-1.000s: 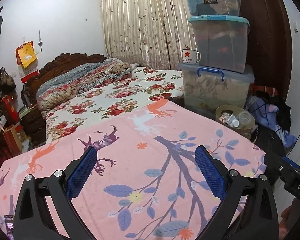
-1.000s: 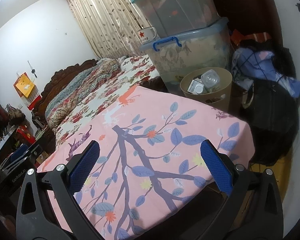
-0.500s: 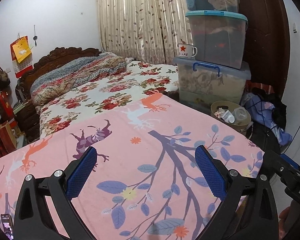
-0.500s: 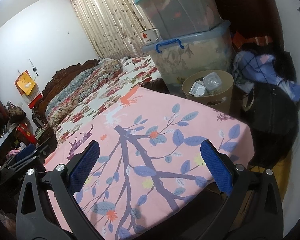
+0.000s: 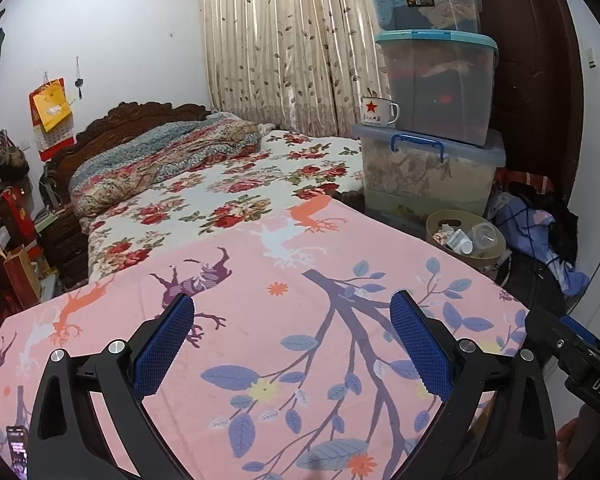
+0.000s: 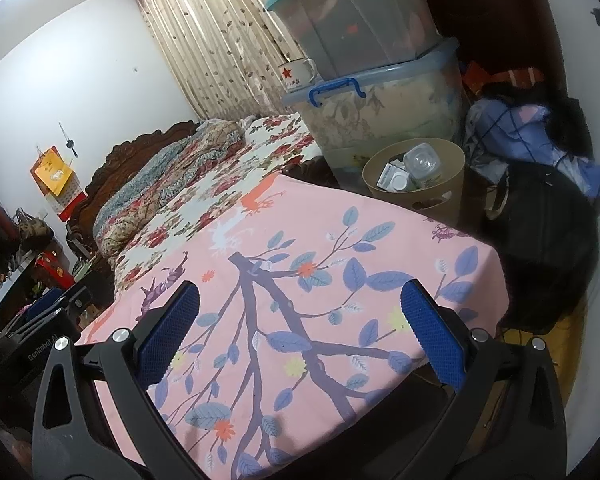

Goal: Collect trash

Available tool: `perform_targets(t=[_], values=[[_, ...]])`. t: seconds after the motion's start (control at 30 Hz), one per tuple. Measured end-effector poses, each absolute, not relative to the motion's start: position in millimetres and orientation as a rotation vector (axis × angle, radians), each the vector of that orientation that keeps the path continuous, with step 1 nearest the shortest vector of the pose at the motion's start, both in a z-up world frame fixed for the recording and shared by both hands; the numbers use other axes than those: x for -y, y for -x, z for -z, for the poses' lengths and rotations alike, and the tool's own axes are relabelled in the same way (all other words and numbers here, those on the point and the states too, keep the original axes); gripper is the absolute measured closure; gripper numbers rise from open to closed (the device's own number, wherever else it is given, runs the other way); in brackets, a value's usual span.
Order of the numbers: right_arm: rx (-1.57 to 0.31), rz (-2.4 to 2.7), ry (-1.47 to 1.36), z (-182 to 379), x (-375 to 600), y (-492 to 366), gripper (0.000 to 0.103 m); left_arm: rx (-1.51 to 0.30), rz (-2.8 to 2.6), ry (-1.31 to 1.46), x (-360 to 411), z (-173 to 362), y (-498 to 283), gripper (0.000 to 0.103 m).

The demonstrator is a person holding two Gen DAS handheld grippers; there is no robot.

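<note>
A tan waste bin [image 5: 465, 238] [image 6: 416, 178] stands on the floor past the far right corner of the pink bedspread. Inside it lie a clear plastic bottle [image 6: 420, 159] and small white boxes [image 6: 392, 178]. My left gripper [image 5: 292, 340] hangs open over the pink spread with nothing between its blue pads. My right gripper [image 6: 300, 332] is also open and empty, above the spread's near right part. The right gripper's body shows at the lower right edge of the left wrist view. No loose trash shows on the spread.
A pink bedspread with tree and deer print [image 5: 284, 320] covers the bed's foot; a floral sheet and folded quilt [image 5: 168, 160] lie beyond. Stacked plastic storage boxes [image 5: 432, 92] with a star mug [image 5: 378, 111] stand right of the bed. Clothes and a black bag [image 6: 540, 216] crowd the floor.
Both views shifted slightly: the left camera tilted and moved a little, the right one drew a bit nearer to the bin. Both grippers stayed open and empty.
</note>
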State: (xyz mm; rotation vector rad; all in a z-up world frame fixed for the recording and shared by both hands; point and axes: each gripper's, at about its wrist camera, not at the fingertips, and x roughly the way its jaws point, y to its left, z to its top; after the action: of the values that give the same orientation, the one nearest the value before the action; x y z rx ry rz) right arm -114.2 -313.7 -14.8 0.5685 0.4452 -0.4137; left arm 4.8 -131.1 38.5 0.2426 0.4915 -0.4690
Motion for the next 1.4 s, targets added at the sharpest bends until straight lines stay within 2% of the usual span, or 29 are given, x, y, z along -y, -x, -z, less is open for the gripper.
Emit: perform_targets(t=[1.4], values=[[-0.447, 0.400, -0.560, 14.1, 306.9, 110.5, 0.003, -0.546, 0.459, -0.266, 131.0, -32.7, -6.4, 0.008]])
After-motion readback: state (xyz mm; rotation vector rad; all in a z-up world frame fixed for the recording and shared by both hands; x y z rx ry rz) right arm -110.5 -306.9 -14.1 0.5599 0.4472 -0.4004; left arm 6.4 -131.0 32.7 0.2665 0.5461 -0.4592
